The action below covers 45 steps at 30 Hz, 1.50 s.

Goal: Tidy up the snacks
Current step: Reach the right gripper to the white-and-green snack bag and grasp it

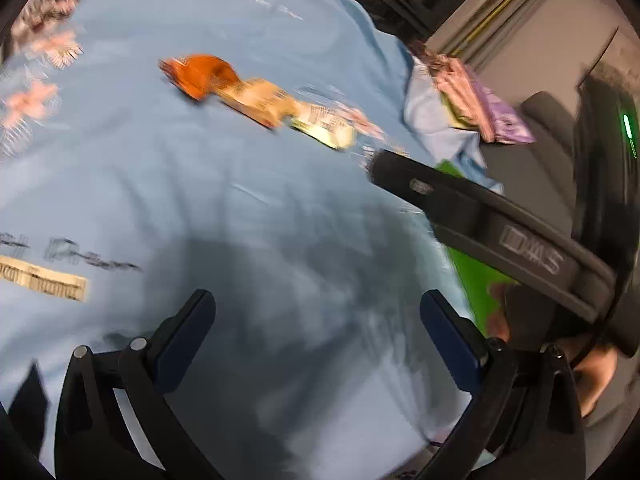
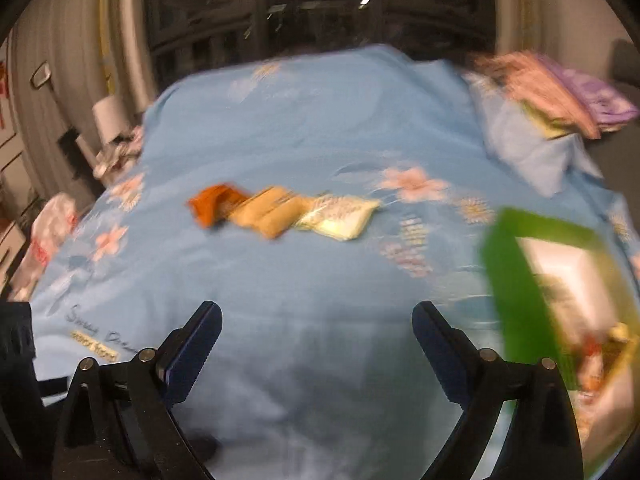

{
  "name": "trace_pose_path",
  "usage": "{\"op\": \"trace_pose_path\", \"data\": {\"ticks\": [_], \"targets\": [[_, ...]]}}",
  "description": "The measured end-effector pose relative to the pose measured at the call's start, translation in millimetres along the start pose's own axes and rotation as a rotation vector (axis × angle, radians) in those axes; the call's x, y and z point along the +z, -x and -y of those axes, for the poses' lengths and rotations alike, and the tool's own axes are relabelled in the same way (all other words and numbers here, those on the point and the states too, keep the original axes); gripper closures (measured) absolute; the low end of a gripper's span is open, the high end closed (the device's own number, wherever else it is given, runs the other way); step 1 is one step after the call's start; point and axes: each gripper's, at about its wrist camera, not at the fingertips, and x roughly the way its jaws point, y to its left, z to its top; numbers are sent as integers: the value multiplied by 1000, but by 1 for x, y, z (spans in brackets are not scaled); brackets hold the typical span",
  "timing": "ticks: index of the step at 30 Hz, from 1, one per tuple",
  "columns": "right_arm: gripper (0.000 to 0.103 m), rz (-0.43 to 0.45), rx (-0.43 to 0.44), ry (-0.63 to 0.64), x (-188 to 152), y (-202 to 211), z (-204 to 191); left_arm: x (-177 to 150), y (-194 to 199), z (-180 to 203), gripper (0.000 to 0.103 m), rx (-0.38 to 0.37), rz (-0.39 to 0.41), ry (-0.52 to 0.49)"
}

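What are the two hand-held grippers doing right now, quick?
Left hand-held gripper: open, holding nothing.
Right hand-held gripper: open, holding nothing.

Little can be read, since both views are blurred. In the right wrist view, dark cursive printed on the blue bedsheet [image 2: 304, 128] at the lower left of the frame starts "Sweet Dre…", and the yellow strip under it carries lettering too smeared to make out. In the left wrist view, raised letters on the other gripper's black body [image 1: 532, 256] at the right of the frame look like "DAS"; print on the snack packets [image 1: 264, 100] is illegible.
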Motion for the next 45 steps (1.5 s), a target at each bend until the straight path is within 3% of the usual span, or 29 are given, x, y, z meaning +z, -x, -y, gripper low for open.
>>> {"op": "trace_pose_path", "data": {"ticks": [3,5,7,10,12,16,17,19,22,24,25,28,30,32,35,37,39,41,45], "targets": [[7,6,-41,76,10,-17,-30,3,9,-12,1,62,35,39],[7,-2,-27,102,19,-29,-43,7,9,-34,1,69,32,126],[7,-13,-32,77,30,-42,-50,10,11,-57,1,31,13,260],[7,-37,61,10,53,-66,-54,15,26,-82,1,-100,21,388],[7,-53,81,-21,69,-85,-52,19,36,-92,1,-100,49,411],[7,-93,-72,-88,100,-123,-31,26,60,-109,1,23,129,407],[7,-110,-76,-99,106,-132,-26,25,62,-112,1,37,137,416],[3,-179,-82,-120,119,-165,-12,24,63,-120,1,50,125,428],[0,-297,-164,-215,118,-208,10,25,51,-121,1,73,72,412],[0,-234,-123,-303,110,-206,20,27,51,-120,1,75,69,394],[0,-215,-122,-284,104,-203,16,28,50,-120,1,76,68,380],[0,-272,-3,-82,87,-191,-8,31,46,-115,1,93,70,364],[1,-327,-47,48,72,-184,-24,32,40,-113,1,82,69,371],[3,-311,-109,169,55,-174,-41,29,35,-111,1,61,57,383],[18,-269,-46,133,40,-150,-38,23,36,-101,1,80,62,338],[39,-255,-24,172,28,-133,-37,21,34,-93,1,114,62,294],[54,-257,17,179,19,-118,-32,20,32,-91,1,133,57,280],[60,-257,114,166,7,-100,-27,20,31,-92,1,130,57,285],[61,-228,193,204,-30,-63,-28,19,32,-93,1,107,55,302]]}}
